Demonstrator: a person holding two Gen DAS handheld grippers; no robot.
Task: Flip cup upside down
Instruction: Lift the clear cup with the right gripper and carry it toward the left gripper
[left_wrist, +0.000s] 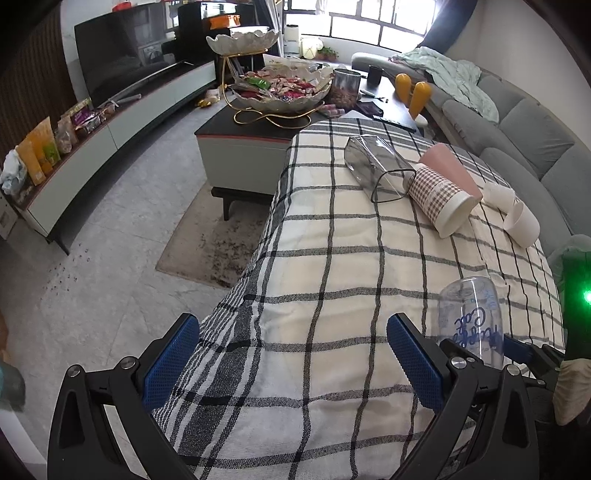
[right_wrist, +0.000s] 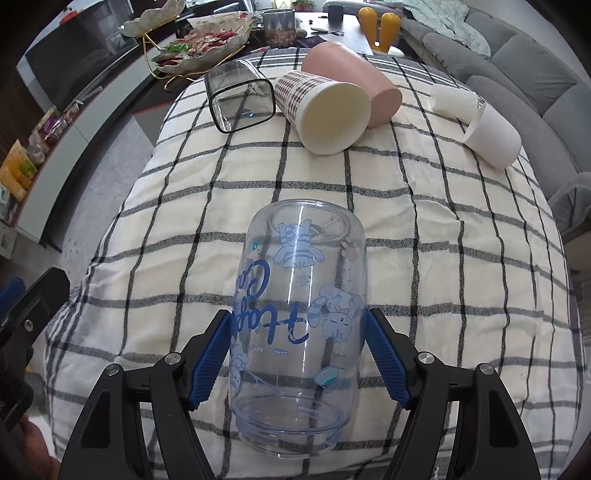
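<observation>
Right claw (right_wrist: 295, 354) clamped on clear printed cup (right_wrist: 299, 314) near 6 o'clock of checked worktop (right_wrist: 424, 221), left claw (left_wrist: 291, 365) apart and idle; finish rolling wrist, set mouth flat before releasing

Daylight is pouring in through the window (left_wrist: 376, 27) at the far end of the room, blowing out to white there and leaving the checked cloth (left_wrist: 332, 258) evenly and softly lit, with only faint shadows lying under the objects. The fisheye lenses are bending straight lines strongly toward the edges, and black vignetting is closing in at every corner. A green light (left_wrist: 585, 295) is flaring at the right edge of the left wrist view. Pale highlights are streaking along the clear cup (right_wrist: 299, 314). Focus is holding sharp across the centre, softening slightly toward the rims
</observation>
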